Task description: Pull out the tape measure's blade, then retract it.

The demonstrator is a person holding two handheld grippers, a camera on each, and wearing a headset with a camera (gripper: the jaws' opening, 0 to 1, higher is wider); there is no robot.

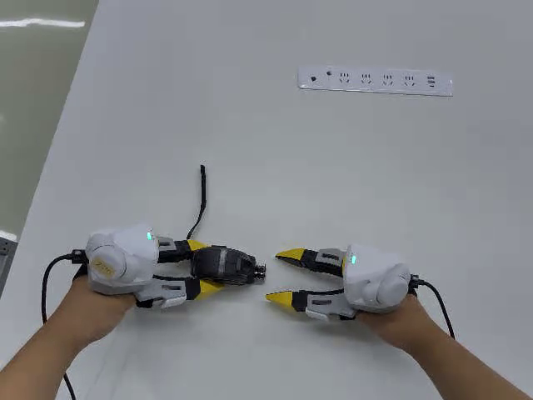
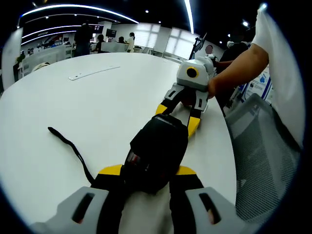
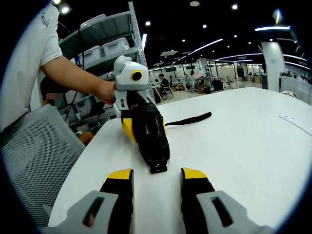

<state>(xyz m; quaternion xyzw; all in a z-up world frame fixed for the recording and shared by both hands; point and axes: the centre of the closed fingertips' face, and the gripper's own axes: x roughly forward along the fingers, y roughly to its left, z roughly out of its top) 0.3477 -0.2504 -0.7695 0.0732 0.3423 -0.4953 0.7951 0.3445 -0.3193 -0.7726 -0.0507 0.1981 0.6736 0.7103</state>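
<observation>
Field notes, remote station.

- Tape measure (image 1: 225, 264): black case, lying on its side on the white table (image 1: 333, 167). The blade's end hook (image 3: 158, 168) sat tight against the case mouth, on the side facing the right gripper.
- Left gripper (image 1: 210, 265): closed around the tape measure from the side opposite the hook. One yellow-tipped jaw pressed each flank of the case, and the case filled the gap between them.
- Black wrist strap (image 1: 201, 200): ran from the tape measure's far side, away from me, and lay slack on the table.
- Right gripper (image 1: 274, 276): pointed straight at the tape measure's hook end, with its tips just short of the hook and not touching. Its jaws stood partly apart, about as wide as the case, with only table between them.
- Hands: my left hand (image 1: 83, 308) was behind the left gripper. My right hand (image 1: 400, 321) was behind the right gripper, across from the tape measure. A green light glowed on each gripper body, and a black cable (image 1: 50, 283) trailed back from the left one.
- Power strip (image 1: 375, 81): white, lying flat on the table well beyond the tape measure, off toward the right gripper's side.
- Grey mesh chair (image 3: 34, 161): in the right gripper view, at the table edge nearest me, behind the tape measure.
</observation>
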